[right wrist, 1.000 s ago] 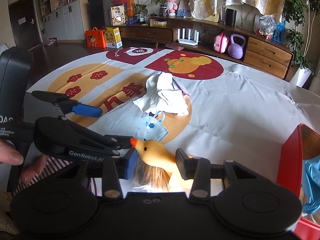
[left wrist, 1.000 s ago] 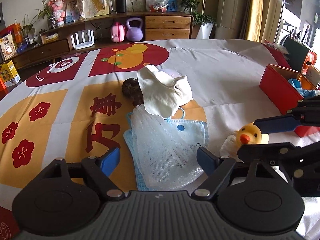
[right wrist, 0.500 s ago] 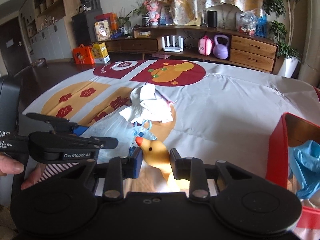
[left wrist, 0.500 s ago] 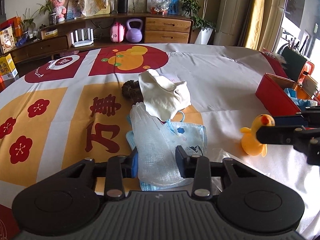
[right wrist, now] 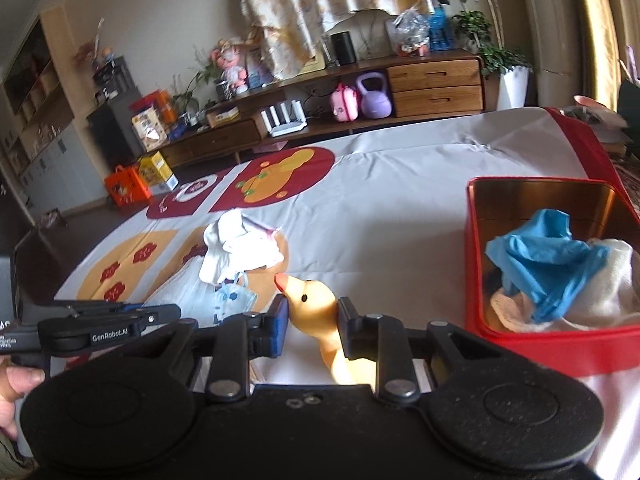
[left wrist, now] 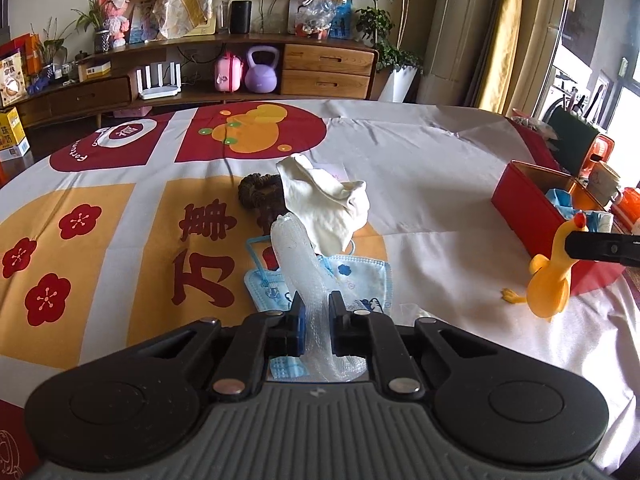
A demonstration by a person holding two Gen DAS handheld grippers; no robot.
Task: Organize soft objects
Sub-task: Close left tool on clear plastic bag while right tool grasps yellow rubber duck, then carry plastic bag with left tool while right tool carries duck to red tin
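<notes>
**Both grippers loaded; clear cloth between pile and box**

My left gripper (left wrist: 314,312) is clamped tight on the near end of the white mesh cloth (left wrist: 296,256), which rises bunched from between the pads toward the pile. Under it lies the blue face mask (left wrist: 360,280); the cream cloth (left wrist: 328,204) sits behind, touching the mesh, with a brown hair tie (left wrist: 256,192) at its far side. The pile lies mid-desk, well in from every edge.

My right gripper (right wrist: 312,316) has its jaws closing on the yellow rubber duck (right wrist: 314,300), pads pressing its head, beak pointing left. The red box (right wrist: 476,264) stands just to the right, near the desk's right edge, already holding a blue glove (right wrist: 548,256) and white cloths. The tablecloth (left wrist: 432,184) between pile and box is bare and open.
</notes>
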